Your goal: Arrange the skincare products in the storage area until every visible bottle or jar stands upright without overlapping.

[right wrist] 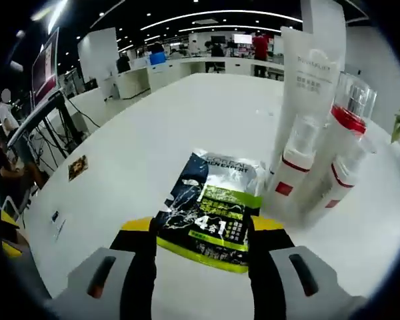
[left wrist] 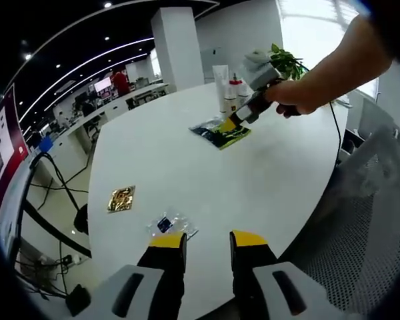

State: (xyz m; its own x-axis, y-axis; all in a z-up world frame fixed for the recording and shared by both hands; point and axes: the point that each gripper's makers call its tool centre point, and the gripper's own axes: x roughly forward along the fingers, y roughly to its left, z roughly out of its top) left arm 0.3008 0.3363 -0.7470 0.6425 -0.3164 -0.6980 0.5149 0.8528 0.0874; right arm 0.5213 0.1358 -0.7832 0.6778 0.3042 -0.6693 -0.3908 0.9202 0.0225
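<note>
A black and green sachet (right wrist: 210,200) lies flat on the white table (right wrist: 153,127) between the wide-apart jaws of my right gripper (right wrist: 201,227), which is open around it. Just right of it a tall white tube (right wrist: 311,73) and two white bottles with red bands (right wrist: 290,175) (right wrist: 340,167) stand upright, close together. In the left gripper view a hand holds the right gripper (left wrist: 230,123) at the sachet (left wrist: 221,135), with the tube and bottles (left wrist: 228,90) behind. My left gripper (left wrist: 208,241) is open and holds nothing, near a small clear sachet (left wrist: 170,225) and a gold sachet (left wrist: 121,199).
A green plant (left wrist: 287,60) stands behind the bottles near the table's far edge. A mesh chair (left wrist: 377,200) is at the table's right side. Beyond the left edge are cables, desks and people in an open office.
</note>
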